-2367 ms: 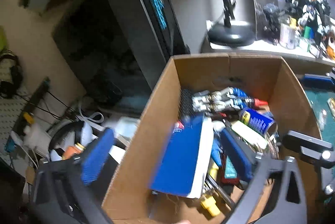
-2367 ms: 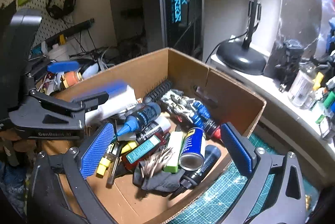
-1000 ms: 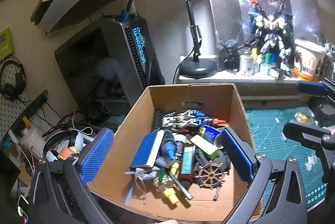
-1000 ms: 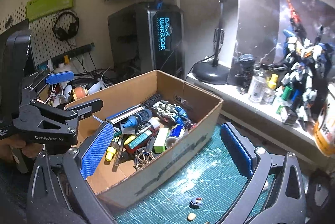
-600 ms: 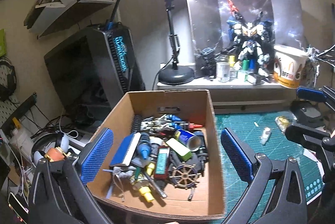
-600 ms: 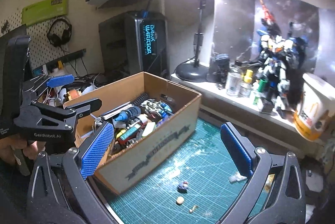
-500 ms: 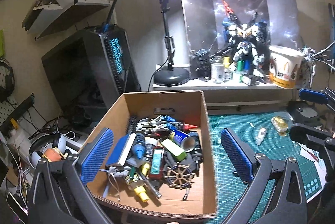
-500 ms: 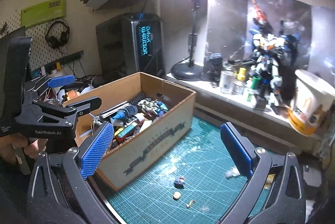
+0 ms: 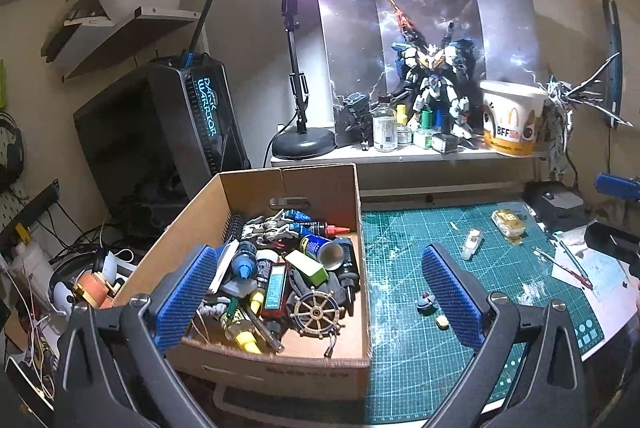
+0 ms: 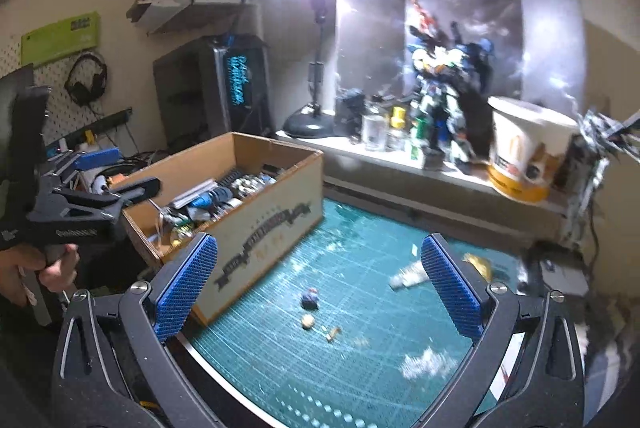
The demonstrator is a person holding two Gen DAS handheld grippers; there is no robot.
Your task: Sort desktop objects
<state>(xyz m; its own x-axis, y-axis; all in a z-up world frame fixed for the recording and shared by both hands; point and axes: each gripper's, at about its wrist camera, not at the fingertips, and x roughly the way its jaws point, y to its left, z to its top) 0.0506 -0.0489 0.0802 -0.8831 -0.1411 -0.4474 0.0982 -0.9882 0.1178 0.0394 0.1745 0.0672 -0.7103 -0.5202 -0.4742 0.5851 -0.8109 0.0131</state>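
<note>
Left wrist view. Left claw (image 9: 320, 298): released, empty, now drawn back and up from the cardboard box (image 9: 356, 211), which it was close over a moment ago. The box sits below and between its fingers, crammed with bottles, a spray can (image 9: 322, 248) and a ship's wheel (image 9: 319, 314). Green mat (image 9: 452, 308) on the desk lies to the right, scraps loose on it.

Right wrist view. Right claw (image 10: 318, 286): released, empty, likewise pulled back. Box (image 10: 272, 228) now to its left; a small blue piece (image 10: 310, 299) and crumbs lie between its fingers. Picture blurred.

Judgement: the last item is in the box; loose bits on the mat are likely next.
</note>
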